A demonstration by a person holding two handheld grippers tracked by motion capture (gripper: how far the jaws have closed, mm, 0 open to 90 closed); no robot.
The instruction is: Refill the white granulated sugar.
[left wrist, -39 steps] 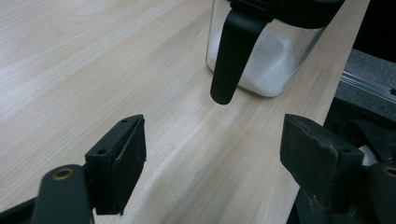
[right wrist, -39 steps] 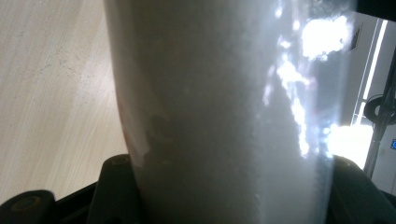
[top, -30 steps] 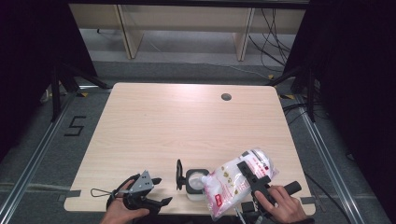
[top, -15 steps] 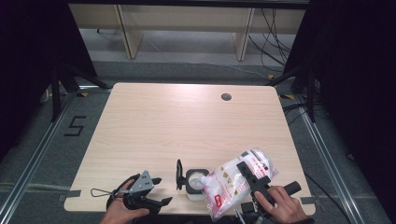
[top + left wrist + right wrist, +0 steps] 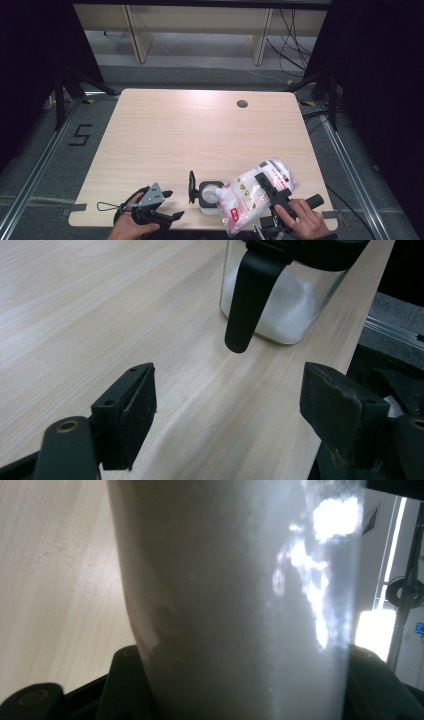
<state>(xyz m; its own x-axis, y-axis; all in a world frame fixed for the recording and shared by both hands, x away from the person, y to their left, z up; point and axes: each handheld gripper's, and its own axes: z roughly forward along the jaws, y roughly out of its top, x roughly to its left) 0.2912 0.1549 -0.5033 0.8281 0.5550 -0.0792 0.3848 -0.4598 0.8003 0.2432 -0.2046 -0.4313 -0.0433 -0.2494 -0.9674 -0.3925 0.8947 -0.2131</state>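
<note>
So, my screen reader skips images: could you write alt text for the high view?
The right gripper holds a clear plastic bag of white powder tilted over a small clear container with a black rim near the front edge of a light wooden table. The left gripper rests open beside the container.

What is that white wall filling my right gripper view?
Observer: A bag of white grains, clamped in the right tool and tilted over a jar.
Operator: Is the jar's lid off?
Observer: It is flipped open, standing at the jar's left side.
Operator: Anything in the jar yet?
Observer: Yes, the left gripper view shows white grains inside.
Operator: Is the left tool steadying it?
Observer: No, the left tool is open, apart from the jar.
</note>
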